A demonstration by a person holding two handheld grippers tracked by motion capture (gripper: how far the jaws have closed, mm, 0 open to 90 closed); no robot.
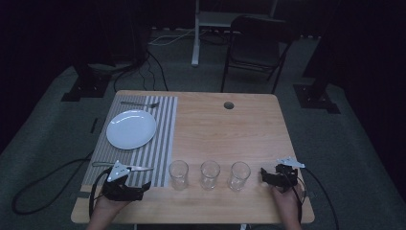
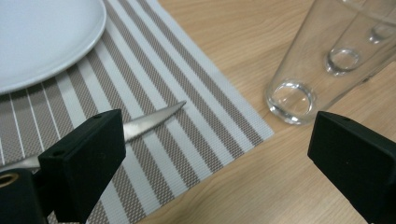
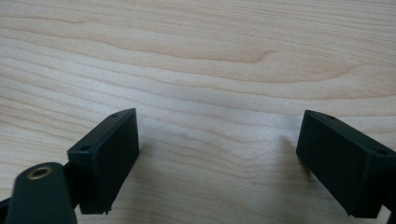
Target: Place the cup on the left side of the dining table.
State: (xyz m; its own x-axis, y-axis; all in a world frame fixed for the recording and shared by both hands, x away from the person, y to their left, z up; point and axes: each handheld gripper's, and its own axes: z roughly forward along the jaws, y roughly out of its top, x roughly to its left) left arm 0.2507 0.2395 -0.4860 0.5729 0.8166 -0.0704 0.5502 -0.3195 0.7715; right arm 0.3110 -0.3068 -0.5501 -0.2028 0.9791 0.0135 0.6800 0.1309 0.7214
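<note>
My left gripper (image 1: 145, 186) hovers low over the front edge of the striped placemat (image 1: 160, 143), open with nothing between its jaws (image 2: 215, 140). A table knife (image 1: 142, 168) lies along the mat's near edge, and its tip (image 2: 161, 115) shows just beyond my left jaw. Three clear glasses stand in a row near the table's front: left (image 1: 178, 174), middle (image 1: 209, 174) and right (image 1: 239, 175). The base of the left glass (image 2: 292, 95) is ahead of my right jaw. My right gripper (image 1: 264, 175), right of the glasses, is open over bare wood (image 3: 217, 149).
A white plate (image 1: 131, 129) sits on the placemat, with a fork (image 1: 140, 103) lying along the mat's far edge. The wooden table (image 1: 230, 134) has a round cable hole (image 1: 229, 105) near its far side. A chair (image 1: 256, 48) stands beyond the table.
</note>
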